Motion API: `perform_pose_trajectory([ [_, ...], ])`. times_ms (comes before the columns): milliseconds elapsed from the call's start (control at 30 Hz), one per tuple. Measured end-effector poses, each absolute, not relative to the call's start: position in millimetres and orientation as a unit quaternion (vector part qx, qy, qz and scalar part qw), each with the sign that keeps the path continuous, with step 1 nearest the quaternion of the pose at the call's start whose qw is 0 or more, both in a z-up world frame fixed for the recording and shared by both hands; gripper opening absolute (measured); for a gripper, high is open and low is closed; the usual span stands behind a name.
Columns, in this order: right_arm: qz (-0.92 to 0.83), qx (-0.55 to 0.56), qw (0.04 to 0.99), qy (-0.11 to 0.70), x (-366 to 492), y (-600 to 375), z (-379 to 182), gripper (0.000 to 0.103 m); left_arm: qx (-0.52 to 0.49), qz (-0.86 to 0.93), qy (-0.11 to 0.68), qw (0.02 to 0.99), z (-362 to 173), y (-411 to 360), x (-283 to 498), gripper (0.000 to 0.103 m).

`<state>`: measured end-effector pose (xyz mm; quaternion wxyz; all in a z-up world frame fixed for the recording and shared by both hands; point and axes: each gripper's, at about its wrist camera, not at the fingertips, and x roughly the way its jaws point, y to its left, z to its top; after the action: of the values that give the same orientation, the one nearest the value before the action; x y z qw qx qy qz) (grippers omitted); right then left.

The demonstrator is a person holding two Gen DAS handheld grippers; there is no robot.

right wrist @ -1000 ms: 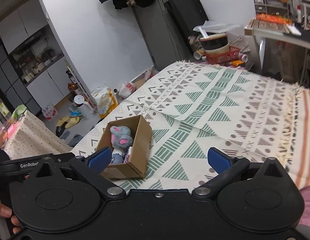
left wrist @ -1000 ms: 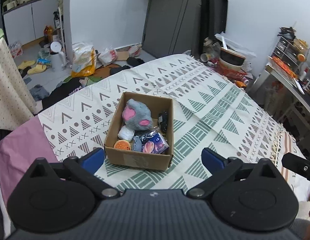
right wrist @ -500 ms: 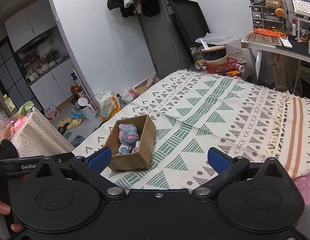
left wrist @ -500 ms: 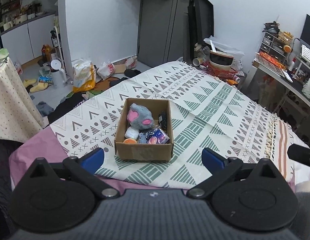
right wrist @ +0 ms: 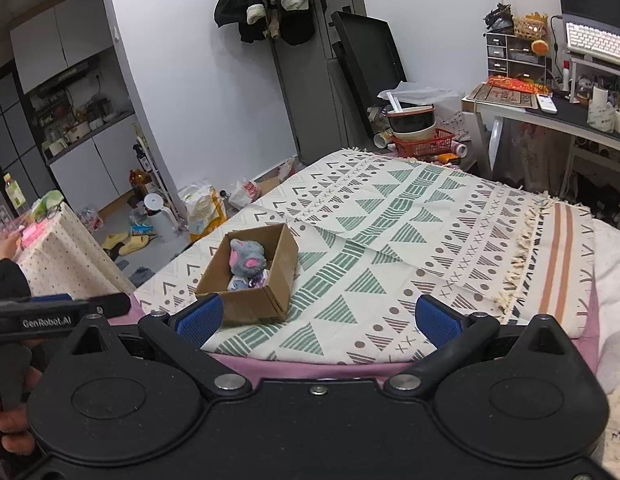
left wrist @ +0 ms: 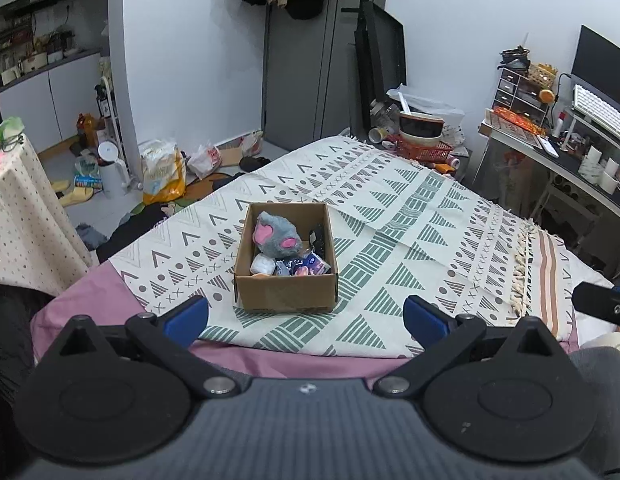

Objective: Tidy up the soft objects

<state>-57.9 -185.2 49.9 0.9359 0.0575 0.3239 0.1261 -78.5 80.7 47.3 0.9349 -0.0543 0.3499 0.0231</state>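
Note:
A cardboard box (left wrist: pixel 285 294) sits on the patterned blanket (left wrist: pixel 390 248) near the bed's front edge. Inside lie a grey plush toy with pink patches (left wrist: pixel 275 236), a small white soft item (left wrist: pixel 263 265), a blue and pink packet (left wrist: pixel 307 267) and a dark item at the right wall. The box also shows in the right wrist view (right wrist: pixel 251 306), with the plush (right wrist: pixel 247 261) in it. My left gripper (left wrist: pixel 305 316) is open and empty, held back from the box. My right gripper (right wrist: pixel 316 320) is open and empty, to the right of the box.
The bed has a pink sheet edge (left wrist: pixel 293 360) at the front. A dotted tablecloth table (left wrist: pixel 25 216) stands on the left. Bags and slippers litter the floor (left wrist: pixel 161 168). A red basket with bowls (left wrist: pixel 424 140) and a desk (left wrist: pixel 550 152) stand behind the bed.
Both grippers have pulled back and up from the box, so it looks smaller and farther away. More of the room shows. The box's contents have not moved.

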Motion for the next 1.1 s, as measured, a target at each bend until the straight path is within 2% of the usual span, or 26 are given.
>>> perform_pose_trajectory([
  [1100, 0.109, 0.052, 0.939, 0.323, -70.0, -180.3, 51.1, 0.103, -0.034, 0.023, 0.34, 0.94, 45.8, 79.6, -95.8, 0.103],
])
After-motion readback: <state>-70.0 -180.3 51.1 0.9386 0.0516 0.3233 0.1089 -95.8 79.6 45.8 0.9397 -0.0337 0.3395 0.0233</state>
